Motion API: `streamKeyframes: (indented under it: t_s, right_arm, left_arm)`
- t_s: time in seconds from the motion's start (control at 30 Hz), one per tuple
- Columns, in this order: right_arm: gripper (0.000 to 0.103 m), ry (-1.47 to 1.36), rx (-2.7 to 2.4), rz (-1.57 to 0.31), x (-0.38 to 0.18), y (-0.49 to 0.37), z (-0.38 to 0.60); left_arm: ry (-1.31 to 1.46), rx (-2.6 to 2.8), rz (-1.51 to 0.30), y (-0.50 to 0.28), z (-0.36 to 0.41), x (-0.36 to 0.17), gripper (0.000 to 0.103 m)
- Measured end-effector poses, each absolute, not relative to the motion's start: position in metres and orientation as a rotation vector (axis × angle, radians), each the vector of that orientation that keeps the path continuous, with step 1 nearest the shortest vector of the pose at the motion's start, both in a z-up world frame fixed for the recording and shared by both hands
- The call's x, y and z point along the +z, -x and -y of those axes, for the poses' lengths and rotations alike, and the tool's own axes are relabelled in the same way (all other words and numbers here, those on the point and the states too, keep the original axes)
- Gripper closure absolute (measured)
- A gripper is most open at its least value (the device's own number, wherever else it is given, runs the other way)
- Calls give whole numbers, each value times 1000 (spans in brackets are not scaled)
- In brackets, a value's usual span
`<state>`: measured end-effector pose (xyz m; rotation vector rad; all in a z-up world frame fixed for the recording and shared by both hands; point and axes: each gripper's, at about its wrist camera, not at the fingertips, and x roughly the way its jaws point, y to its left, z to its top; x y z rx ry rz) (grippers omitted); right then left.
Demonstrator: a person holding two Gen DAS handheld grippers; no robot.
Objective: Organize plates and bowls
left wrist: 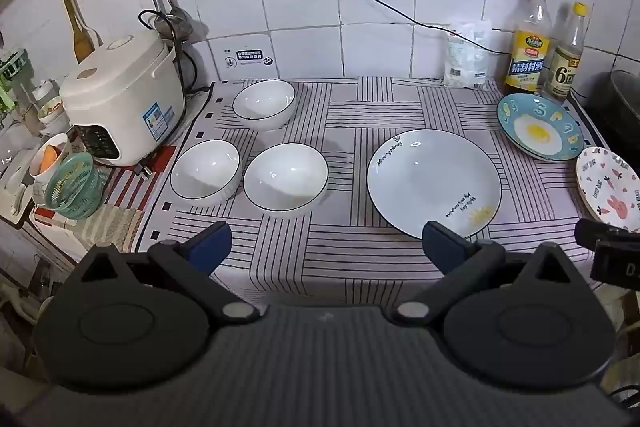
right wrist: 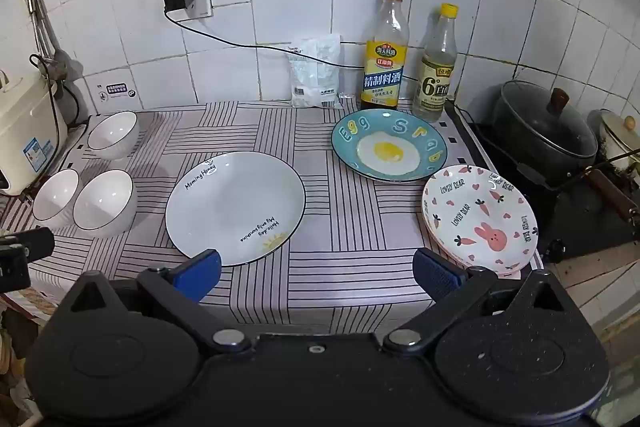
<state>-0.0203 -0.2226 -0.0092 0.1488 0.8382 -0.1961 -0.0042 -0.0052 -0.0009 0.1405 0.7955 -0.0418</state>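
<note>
Left gripper and right gripper, both held back at the near edge of the counter, jaws spread wide and holding nothing. No dish is lifted or stacked; the sorting appears not yet begun.

Suggested technique, as a judgement: take each bowl by its rim with one finger inside and one outside, lift it straight up, and lower it centred into the next so that the ribbed walls nest without knocking. Plates are shallow, so the lower finger must slide under the rim from the open side; build on the largest plate.

Count, near to far:
- Bowls, 3, white with a dark rim, at the left: near-left bowl and near-right bowl just beside each other, far bowl behind them.
- Plates, at least 4: large white plate at the centre; rabbit plate at the near right corner, resting on what looks like 1 more of the same kind, the exact number beneath being unclear; egg plate beyond it.
- Bottles, 2: yellow-labelled bottle and pale bottle against the tiled wall, close behind the egg plate and liable to be knocked.
</note>
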Motion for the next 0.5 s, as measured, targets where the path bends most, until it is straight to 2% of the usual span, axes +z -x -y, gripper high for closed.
streamKeyframes:
  t_s: [0.5]
  right_arm:
    - [0,-172,-219,-858,-11,23,227]
  left_arm:
    - [-99,-131,-833,4,-5,-8,0]
